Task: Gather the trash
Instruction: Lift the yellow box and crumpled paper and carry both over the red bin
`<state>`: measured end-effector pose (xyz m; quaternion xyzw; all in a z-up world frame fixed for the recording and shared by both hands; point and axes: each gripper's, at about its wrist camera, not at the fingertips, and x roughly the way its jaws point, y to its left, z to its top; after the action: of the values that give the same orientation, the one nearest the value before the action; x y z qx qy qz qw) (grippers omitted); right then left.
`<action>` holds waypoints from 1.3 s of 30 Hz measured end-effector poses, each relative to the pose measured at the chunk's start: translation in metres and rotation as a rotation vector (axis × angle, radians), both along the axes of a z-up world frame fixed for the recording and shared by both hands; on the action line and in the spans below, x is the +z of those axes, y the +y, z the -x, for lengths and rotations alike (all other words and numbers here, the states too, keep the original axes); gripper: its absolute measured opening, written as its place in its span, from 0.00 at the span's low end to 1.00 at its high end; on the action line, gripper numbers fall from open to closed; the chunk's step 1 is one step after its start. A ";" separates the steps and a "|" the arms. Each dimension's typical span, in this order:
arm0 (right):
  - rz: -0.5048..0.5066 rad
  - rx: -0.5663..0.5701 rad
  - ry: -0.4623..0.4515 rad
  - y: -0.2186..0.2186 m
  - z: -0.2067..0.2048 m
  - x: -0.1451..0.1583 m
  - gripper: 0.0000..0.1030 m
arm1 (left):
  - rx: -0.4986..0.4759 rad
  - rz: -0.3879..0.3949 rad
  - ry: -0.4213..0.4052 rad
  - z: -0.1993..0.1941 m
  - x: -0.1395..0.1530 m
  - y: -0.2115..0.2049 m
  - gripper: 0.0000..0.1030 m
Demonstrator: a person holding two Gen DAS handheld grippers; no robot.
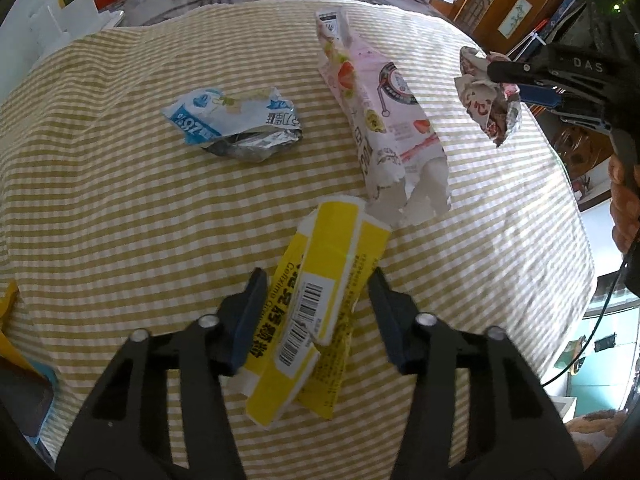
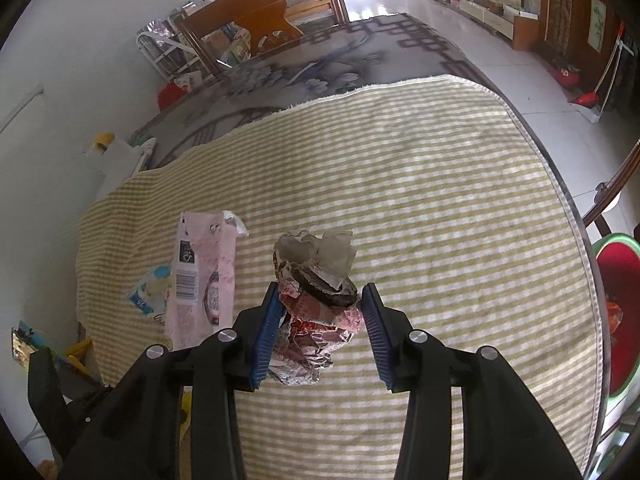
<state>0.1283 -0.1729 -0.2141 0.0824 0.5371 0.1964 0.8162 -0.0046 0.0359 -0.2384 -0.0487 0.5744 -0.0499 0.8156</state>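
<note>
Now my right gripper (image 2: pixel 323 330) is clamped on a crumpled wrapper (image 2: pixel 316 308), lifted above the striped cloth (image 2: pixel 440 200) near its right edge. My left gripper (image 1: pixel 316 316) stands apart around the yellow box (image 1: pixel 316 312); I cannot tell if its pads touch it. I judge the next move is to carry the wrapper to the red bin (image 2: pixel 618 312) past that edge, which only the right view shows. Only the left view shows the box.

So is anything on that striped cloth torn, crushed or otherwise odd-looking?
Yes, all of it is litter. The pink strawberry packet is ripped open at one end, the blue-and-white wrapper lies crumpled with its foil showing, and the yellow carton is flattened. The right gripper holds a crumpled wrapper.
</note>
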 end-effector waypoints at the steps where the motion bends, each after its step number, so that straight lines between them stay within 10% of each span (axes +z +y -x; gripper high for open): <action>1: -0.004 -0.002 0.004 0.000 0.002 -0.001 0.40 | -0.001 0.011 0.003 0.000 0.000 0.000 0.32; 20: -0.122 -0.073 -0.010 -0.027 0.048 0.018 0.40 | 0.076 0.087 -0.173 0.029 0.067 0.012 0.25; 39: -0.172 -0.225 -0.115 -0.103 0.077 0.064 0.40 | -0.075 0.164 -0.336 -0.026 0.131 -0.061 0.25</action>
<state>0.0509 -0.2761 -0.1497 0.2002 0.4579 0.1534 0.8525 0.0219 -0.0250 -0.1075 -0.0846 0.4257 -0.1344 0.8908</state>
